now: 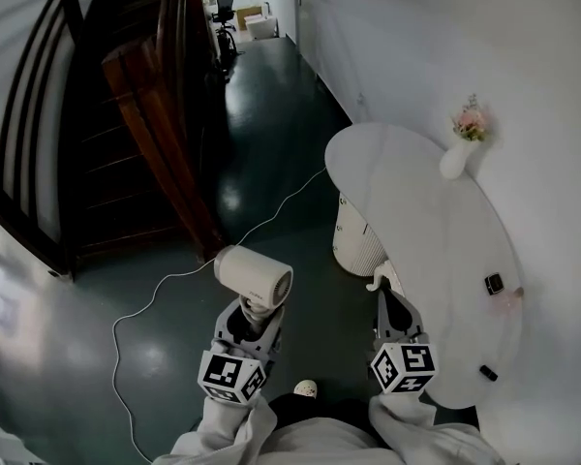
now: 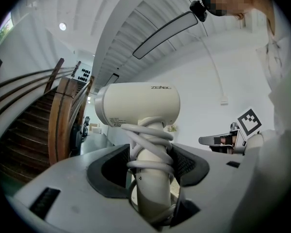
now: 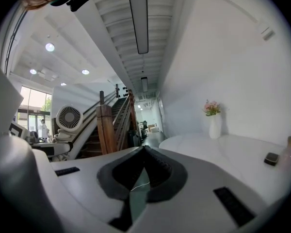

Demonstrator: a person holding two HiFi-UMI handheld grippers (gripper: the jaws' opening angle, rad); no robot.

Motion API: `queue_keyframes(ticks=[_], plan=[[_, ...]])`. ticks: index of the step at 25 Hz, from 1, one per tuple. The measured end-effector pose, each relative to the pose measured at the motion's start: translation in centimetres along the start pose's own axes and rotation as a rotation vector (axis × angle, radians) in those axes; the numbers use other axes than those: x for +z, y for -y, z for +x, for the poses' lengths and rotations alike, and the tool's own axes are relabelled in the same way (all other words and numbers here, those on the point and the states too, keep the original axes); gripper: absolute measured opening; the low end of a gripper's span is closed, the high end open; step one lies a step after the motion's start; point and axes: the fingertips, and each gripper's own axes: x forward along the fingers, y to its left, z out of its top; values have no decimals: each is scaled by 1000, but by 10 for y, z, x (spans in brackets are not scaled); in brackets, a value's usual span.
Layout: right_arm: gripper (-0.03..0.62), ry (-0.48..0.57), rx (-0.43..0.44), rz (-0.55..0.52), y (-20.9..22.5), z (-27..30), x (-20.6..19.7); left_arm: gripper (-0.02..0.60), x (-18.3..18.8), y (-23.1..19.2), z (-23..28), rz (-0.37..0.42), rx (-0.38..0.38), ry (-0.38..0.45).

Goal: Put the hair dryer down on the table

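Here, the left gripper (image 1: 244,323) clamps the hair dryer (image 1: 255,277) by its cord-wrapped handle, upright in the air left of the table (image 1: 445,260). It looks rigid, light and top-heavy. The right gripper (image 1: 387,294) is closed and empty.

This looks like the hall of an office building, not a home. The wooden staircase (image 1: 160,124) with dark rails is the largest thing here. Beside its foot a glossy dark floor (image 1: 271,114) runs on as a long corridor. Far behind the staircase, at the corridor's end, stand an office chair (image 1: 224,10) and cardboard boxes (image 1: 257,19). Across the corridor from the staircase, a white table (image 1: 436,250) with a vase of flowers (image 1: 459,158) stands against a plain white wall (image 1: 533,56). Above the staircase, a long strip light (image 3: 137,18) and round lamps (image 3: 50,47) sit in a white ceiling.
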Motion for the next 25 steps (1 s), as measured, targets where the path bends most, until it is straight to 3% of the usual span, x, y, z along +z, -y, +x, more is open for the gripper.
queue_keyframes(ticks=[15, 25], plan=[[49, 25, -102, 5, 46, 10, 25, 242, 17, -19, 41, 30, -31, 26], [49, 65, -191, 18, 110, 62, 45, 241, 20, -20, 138, 34, -120, 23]])
